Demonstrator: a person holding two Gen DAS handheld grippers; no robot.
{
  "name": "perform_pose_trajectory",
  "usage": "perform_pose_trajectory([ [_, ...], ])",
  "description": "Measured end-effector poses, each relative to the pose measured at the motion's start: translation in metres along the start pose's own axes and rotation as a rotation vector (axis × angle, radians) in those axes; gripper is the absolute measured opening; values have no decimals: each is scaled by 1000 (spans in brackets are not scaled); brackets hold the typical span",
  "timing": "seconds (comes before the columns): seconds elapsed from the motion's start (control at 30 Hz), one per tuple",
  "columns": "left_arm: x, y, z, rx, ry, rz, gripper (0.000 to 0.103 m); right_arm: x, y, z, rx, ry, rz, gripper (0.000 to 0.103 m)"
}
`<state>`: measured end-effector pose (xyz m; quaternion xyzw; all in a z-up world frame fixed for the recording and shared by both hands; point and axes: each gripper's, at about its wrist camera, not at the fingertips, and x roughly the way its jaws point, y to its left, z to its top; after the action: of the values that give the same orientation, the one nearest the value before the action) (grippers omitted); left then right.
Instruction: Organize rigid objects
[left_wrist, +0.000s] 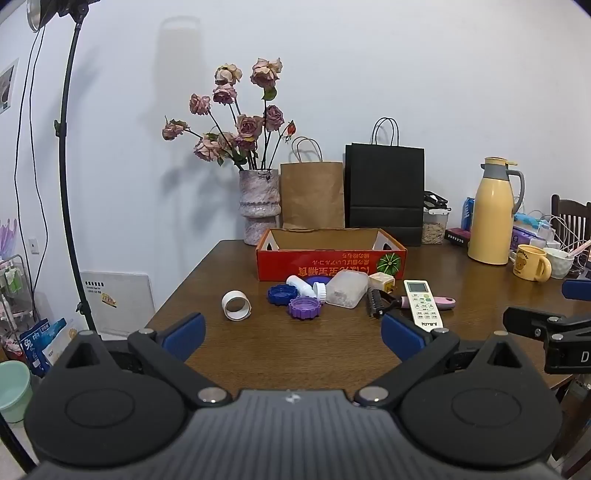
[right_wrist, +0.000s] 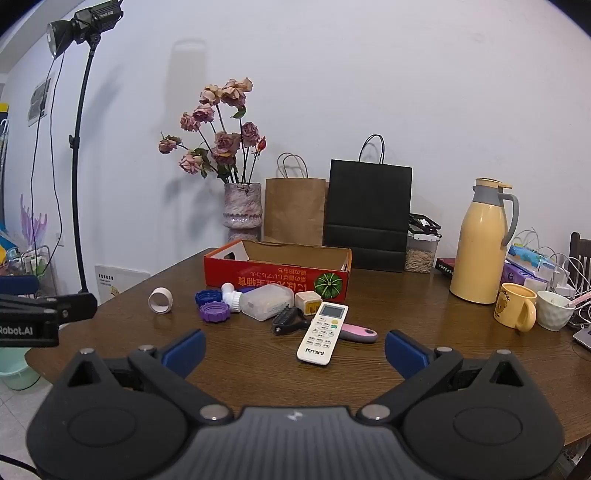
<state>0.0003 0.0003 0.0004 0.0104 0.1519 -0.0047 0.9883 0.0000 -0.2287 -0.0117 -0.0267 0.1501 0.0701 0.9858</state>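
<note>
"kmini" — white remote (right_wrist: 322, 333)

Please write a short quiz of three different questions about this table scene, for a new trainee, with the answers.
1. True or false: the red box already holds the remote control.
2. Which item lies farthest to the left of the loose group: A) purple lid B) white tape ring C) pink-handled brush?
3. Fill in: both the left tool and the right tool are ___.

Key: 1 false; 2 B; 3 open.
</note>
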Motion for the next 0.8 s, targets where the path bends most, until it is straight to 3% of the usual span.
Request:
perform_pose_trajectory([
  [0.8,2,1,-3,1,-4,-4,103,0,0,0,-1,1,0,103],
])
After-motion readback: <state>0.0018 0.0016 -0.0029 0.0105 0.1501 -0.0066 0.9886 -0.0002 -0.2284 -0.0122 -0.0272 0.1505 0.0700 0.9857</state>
